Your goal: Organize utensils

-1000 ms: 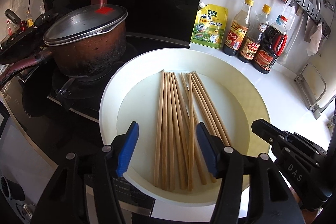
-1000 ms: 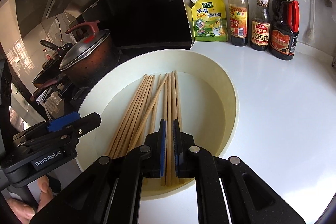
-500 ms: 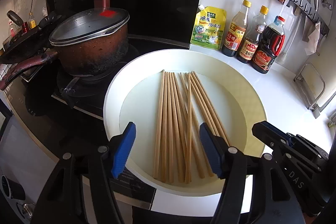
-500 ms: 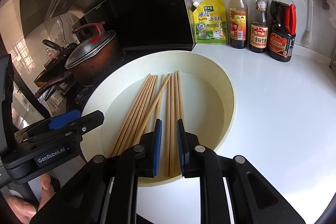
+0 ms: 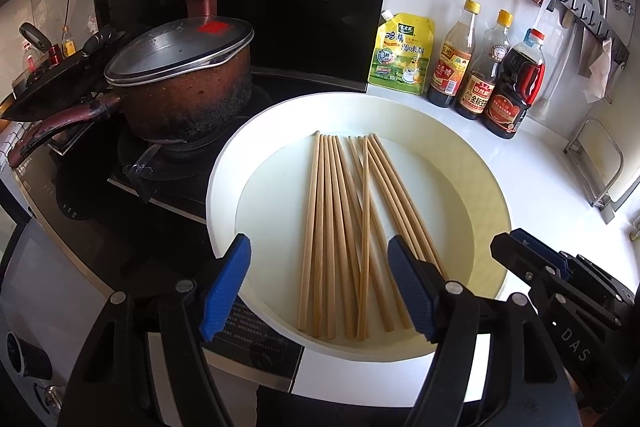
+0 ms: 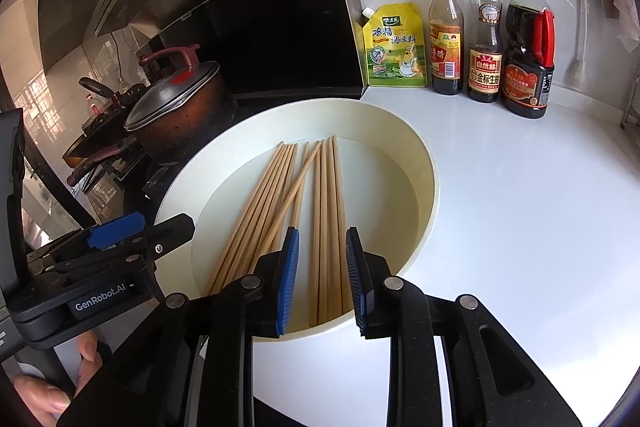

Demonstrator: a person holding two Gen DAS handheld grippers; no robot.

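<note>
We were in the sorting step, with nothing gripped. The chopsticks (image 5: 348, 235) lay loose in the white round tray (image 5: 224, 187), fanned in two bundles that crossed near the middle, tips toward twelve o'clock. Our left gripper (image 5: 320, 287) hung over the near ends, its jaws spreading wide and pressing on nothing, most of the sticks lying below the gap. Our right gripper (image 6: 322, 275), at four o'clock in the left view, had its jaws opening too; a few straight sticks ran under the narrow gap, but the pads did not pinch them.

We judged that the next move called for lowering one gripper onto a small group of near ends and closing squarely, since thin round sticks would roll or splay.

The tray sat on a white counter (image 6: 520, 207) beside a dark stove. A lidded pot (image 5: 180, 83) stood at ten o'clock, a seasoning pouch (image 5: 402, 55) and three sauce bottles (image 5: 480, 67) at one o'clock against the wall.
</note>
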